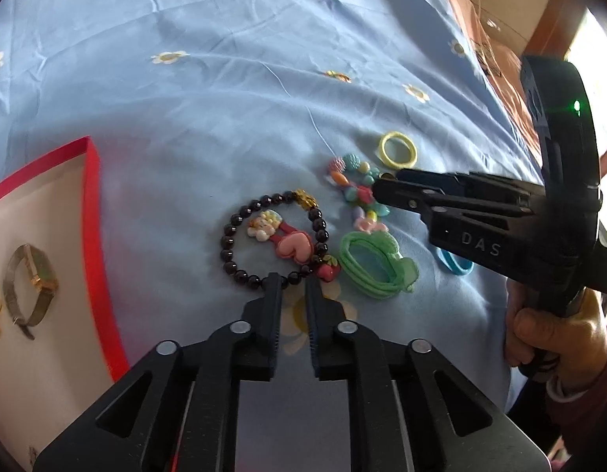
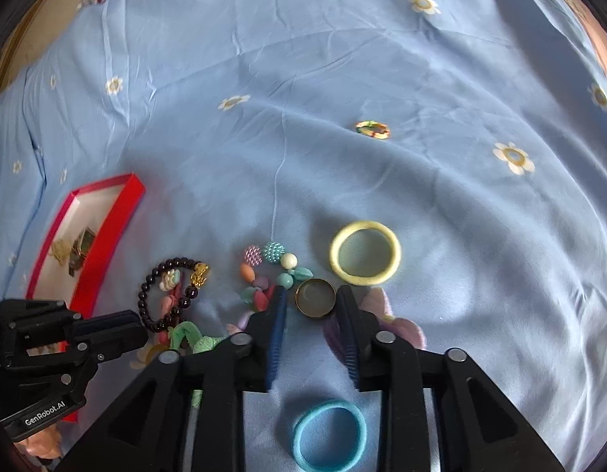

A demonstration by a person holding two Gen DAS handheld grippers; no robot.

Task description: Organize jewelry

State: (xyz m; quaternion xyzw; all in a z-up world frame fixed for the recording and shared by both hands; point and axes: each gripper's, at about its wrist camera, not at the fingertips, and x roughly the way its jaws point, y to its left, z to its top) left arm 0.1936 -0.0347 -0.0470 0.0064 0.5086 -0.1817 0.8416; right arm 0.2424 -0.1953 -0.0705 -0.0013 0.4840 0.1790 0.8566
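Jewelry: spread loose on the blue flowered bedsheet [image 2: 421,90], beside the red-rimmed box [image 1: 95,212]; watch [image 1: 30,283] already lying in that box.
Step in hand: picking pieces off the sheet for the box, judged from how both tools sit over the pile.
Left tool [image 1: 293,279]: jaws narrowly parted, tips at the near rim of the black bead bracelet [image 1: 229,240]; nothing pinched yet.
Right tool [image 2: 311,295]: jaws wide, straddling the brass ring [image 2: 315,297]; not closed on it.
Neighbours: coloured bead string [image 2: 270,271] touching the left jaw of the right tool; yellow hoop [image 2: 365,252] just beyond the ring; blue hair tie [image 2: 329,434] under the tool body; green hair tie [image 1: 372,265] beside the bracelet; heart clip [image 1: 293,246] inside the bracelet loop.
Next move, right: probably lower, close on the ring alone, clear of the bead string.
Next move, left: likely close on one bead run, lift slowly, carry to the box.
Risk: thin ring slipping; bracelet possibly dragging the clip.
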